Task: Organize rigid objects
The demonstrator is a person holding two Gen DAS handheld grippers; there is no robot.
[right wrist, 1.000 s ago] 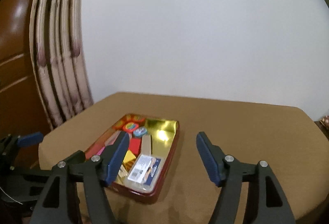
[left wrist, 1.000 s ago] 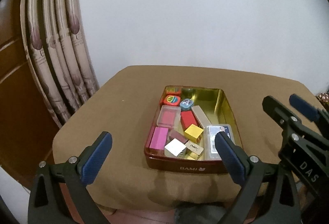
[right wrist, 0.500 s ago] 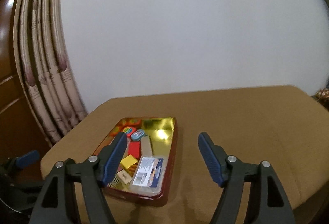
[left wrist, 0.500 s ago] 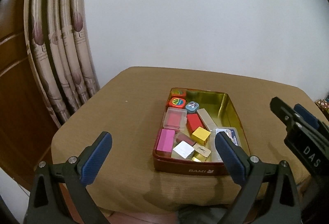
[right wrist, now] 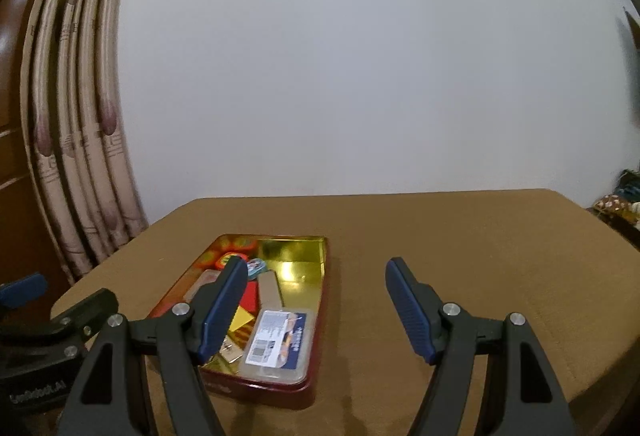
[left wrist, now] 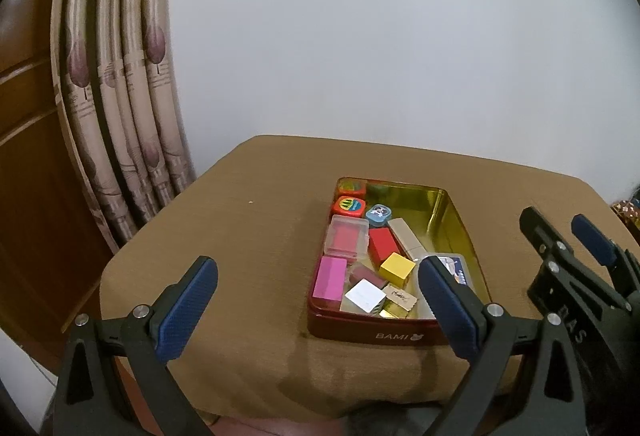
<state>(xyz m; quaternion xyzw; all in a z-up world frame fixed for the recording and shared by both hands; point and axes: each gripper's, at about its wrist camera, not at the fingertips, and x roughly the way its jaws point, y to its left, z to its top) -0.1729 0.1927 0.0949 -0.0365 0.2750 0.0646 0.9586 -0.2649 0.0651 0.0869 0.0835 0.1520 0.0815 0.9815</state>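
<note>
A red tin [left wrist: 384,334] with a gold inside sits on the brown table and holds several small rigid things: a pink block [left wrist: 330,278], a yellow cube [left wrist: 397,268], a red block [left wrist: 384,245], a clear case [left wrist: 346,242] and a flat clear box with a blue label [right wrist: 278,340]. The tin also shows in the right wrist view [right wrist: 316,368]. My left gripper [left wrist: 316,310] is open and empty, short of the tin's near wall. My right gripper [right wrist: 316,310] is open and empty, above the tin's right side. It shows at the right of the left wrist view [left wrist: 568,236].
The brown cloth-covered table [left wrist: 248,236] stands against a white wall [left wrist: 360,36]. Patterned curtains [left wrist: 116,108] and a wooden panel [left wrist: 24,156] are at the left. The table's near edge drops off just behind the tin.
Both grippers drew back and swung a little; the tin has shifted right in the left wrist view. Both stay open and empty. Nothing in the tin moved.
</note>
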